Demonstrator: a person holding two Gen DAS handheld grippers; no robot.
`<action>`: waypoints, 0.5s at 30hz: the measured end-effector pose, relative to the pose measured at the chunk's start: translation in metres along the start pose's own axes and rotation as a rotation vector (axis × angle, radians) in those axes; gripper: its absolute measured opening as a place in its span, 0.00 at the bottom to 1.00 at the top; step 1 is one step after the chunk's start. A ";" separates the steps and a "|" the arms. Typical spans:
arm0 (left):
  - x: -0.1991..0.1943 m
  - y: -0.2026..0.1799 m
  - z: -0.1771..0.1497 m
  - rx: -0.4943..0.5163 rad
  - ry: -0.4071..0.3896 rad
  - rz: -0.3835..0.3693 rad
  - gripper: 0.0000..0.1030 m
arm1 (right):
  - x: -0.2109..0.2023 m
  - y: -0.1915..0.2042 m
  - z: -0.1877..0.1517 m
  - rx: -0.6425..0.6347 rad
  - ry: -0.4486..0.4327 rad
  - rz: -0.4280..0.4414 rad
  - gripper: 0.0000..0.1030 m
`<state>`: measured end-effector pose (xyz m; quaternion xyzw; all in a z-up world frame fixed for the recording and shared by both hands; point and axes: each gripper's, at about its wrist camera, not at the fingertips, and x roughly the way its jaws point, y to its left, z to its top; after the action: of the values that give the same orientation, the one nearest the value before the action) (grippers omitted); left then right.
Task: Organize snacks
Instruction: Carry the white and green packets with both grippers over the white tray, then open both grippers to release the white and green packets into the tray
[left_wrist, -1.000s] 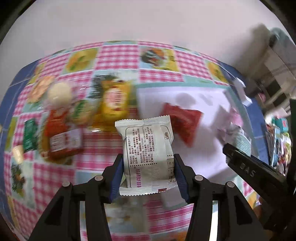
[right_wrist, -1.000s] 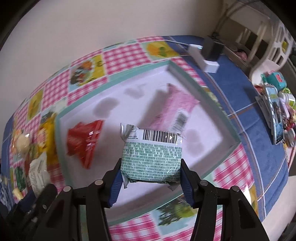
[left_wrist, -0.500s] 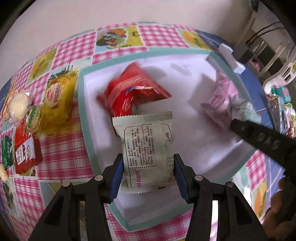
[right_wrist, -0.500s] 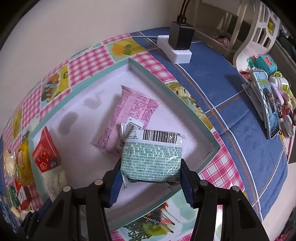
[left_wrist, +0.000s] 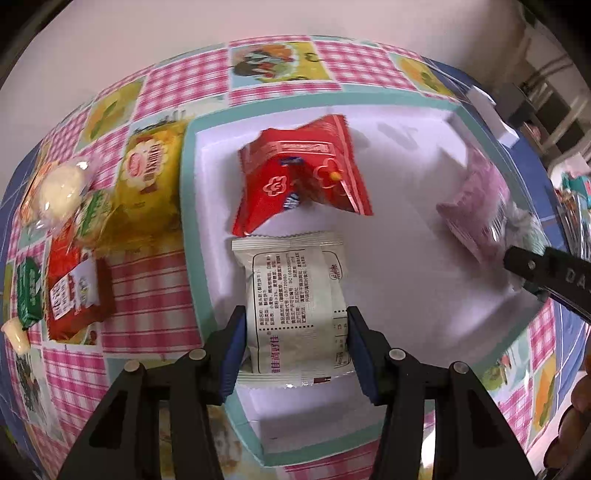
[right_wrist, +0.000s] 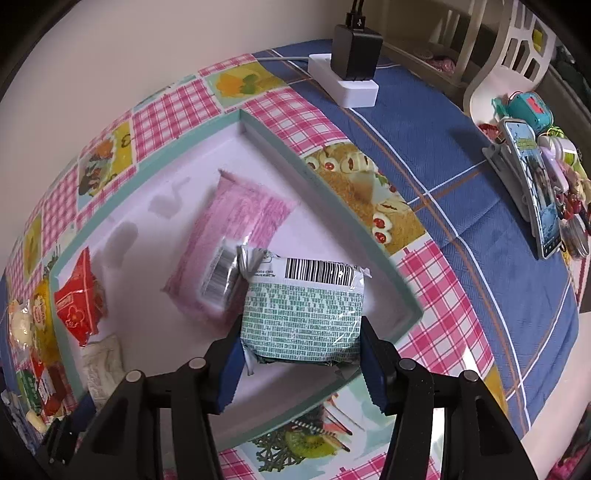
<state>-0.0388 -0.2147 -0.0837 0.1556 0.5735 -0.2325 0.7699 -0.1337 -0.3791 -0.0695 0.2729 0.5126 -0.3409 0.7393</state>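
**Two packets held over the tray**

The left claw (left_wrist: 297, 347) grips a white snack packet (left_wrist: 295, 302) by its sides, its blue pads pressed against the wrapper, above the white tray (left_wrist: 406, 266) with a teal rim. A red packet (left_wrist: 299, 173) lies in the tray just beyond it. The right claw (right_wrist: 301, 365) clamps a green-printed packet (right_wrist: 301, 314) (barcode end facing away) over the same tray, beside a pink packet (right_wrist: 236, 251) lying inside. More snacks, among them a yellow packet (left_wrist: 147, 184), sit on the checked cloth (left_wrist: 147, 317) of the bench, outside the tray's left rim.
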 end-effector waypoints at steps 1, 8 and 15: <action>0.000 0.005 -0.001 -0.016 0.002 -0.001 0.52 | 0.000 0.001 0.000 -0.001 -0.001 0.002 0.57; -0.001 0.022 0.000 -0.071 0.006 -0.033 0.53 | -0.001 0.007 -0.003 -0.030 0.001 0.004 0.57; -0.008 0.004 0.008 -0.049 -0.002 -0.069 0.53 | -0.005 0.007 -0.002 -0.046 0.008 0.011 0.59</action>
<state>-0.0318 -0.2135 -0.0741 0.1166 0.5833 -0.2452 0.7655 -0.1307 -0.3719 -0.0648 0.2600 0.5217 -0.3239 0.7451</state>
